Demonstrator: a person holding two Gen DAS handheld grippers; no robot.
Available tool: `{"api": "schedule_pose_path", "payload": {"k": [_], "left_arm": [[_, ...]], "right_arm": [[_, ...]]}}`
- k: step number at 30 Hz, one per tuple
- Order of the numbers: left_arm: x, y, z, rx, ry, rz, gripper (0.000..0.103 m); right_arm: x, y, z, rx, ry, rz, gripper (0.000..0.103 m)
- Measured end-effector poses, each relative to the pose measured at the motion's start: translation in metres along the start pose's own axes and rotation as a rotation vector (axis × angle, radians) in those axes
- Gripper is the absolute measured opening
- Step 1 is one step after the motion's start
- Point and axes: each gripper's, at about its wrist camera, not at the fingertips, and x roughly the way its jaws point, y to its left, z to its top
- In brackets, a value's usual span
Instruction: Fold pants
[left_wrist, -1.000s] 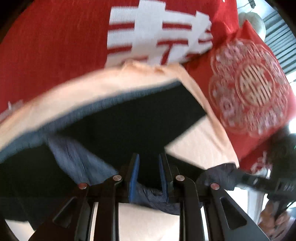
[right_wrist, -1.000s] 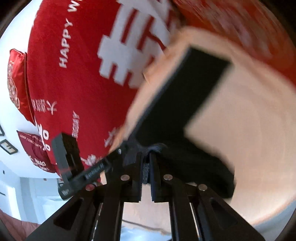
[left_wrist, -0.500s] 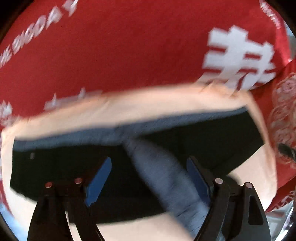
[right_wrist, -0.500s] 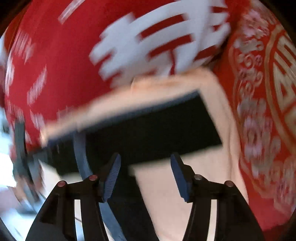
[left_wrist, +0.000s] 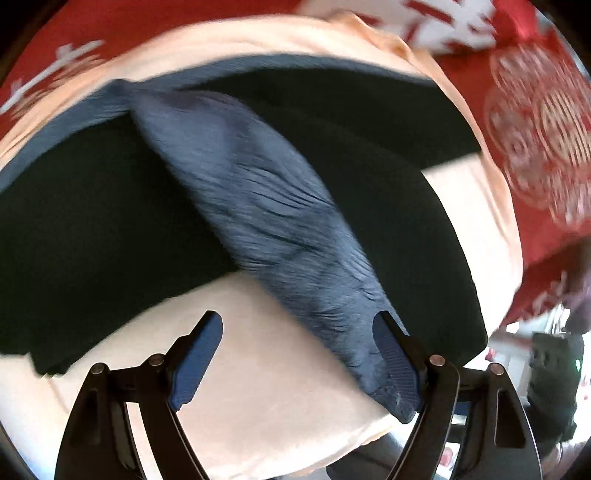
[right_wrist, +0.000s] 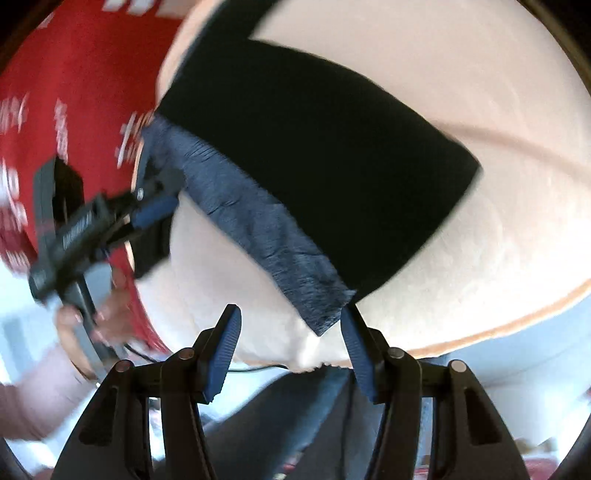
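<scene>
A cream blanket (left_wrist: 280, 406) carries the pants (left_wrist: 258, 206) — black, limp, with a blue-grey strip running from eleven to five o'clock. Soft, light cloth that sags: better pinched at hem corners. Left claw (left_wrist: 301, 363) and right claw (right_wrist: 290, 354) both gape, empty.

Left wrist camera sits behind the left tool (left_wrist: 297, 363), looking down and forward, close over the dark pants (left_wrist: 258, 206) on a peach blanket (left_wrist: 266, 398), red cushions (left_wrist: 535, 122) at far edge. Right wrist camera sits behind the right tool (right_wrist: 290, 354), also close, angled down over the same pants (right_wrist: 314, 147) and blanket (right_wrist: 443, 74). Both views share them; right view also catches the left tool (right_wrist: 147, 214) at its left.
</scene>
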Motion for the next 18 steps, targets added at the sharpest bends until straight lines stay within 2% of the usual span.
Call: {"api": "schedule_pose_path", "payload": {"k": [3,8,9,11,12,13,14,15,18], "left_arm": [[0.015,-0.008,0.004,0.020,0.024,-0.037,0.084],[0.017,-0.016,0.013,0.047,0.001,-0.052,0.084],[0.019,-0.019,0.016,0.044,-0.002,-0.055,0.084],[0.021,-0.021,0.019,0.044,-0.008,-0.051,0.071],[0.022,-0.025,0.019,0.051,-0.007,-0.040,0.053],[0.022,-0.031,0.018,0.062,-0.006,-0.027,0.036],[0.020,-0.032,0.019,0.058,-0.004,-0.043,0.028],[0.017,-0.031,0.023,0.042,0.003,-0.064,0.023],[-0.001,-0.034,0.035,0.041,-0.053,-0.090,0.023]], "right_arm": [[0.003,-0.020,-0.004,0.077,-0.042,0.050,0.060],[0.013,-0.034,-0.013,0.165,-0.083,0.157,0.060],[0.013,-0.034,-0.014,0.173,-0.092,0.172,0.050],[0.016,-0.035,-0.015,0.200,-0.096,0.198,0.022],[0.014,-0.032,-0.013,0.223,-0.100,0.200,0.016],[0.008,-0.026,-0.013,0.210,-0.118,0.212,0.016],[0.001,-0.018,-0.010,0.189,-0.131,0.219,0.015],[-0.010,-0.006,-0.006,0.150,-0.150,0.219,0.015],[-0.050,0.024,0.017,0.062,-0.222,0.255,0.015]]}}
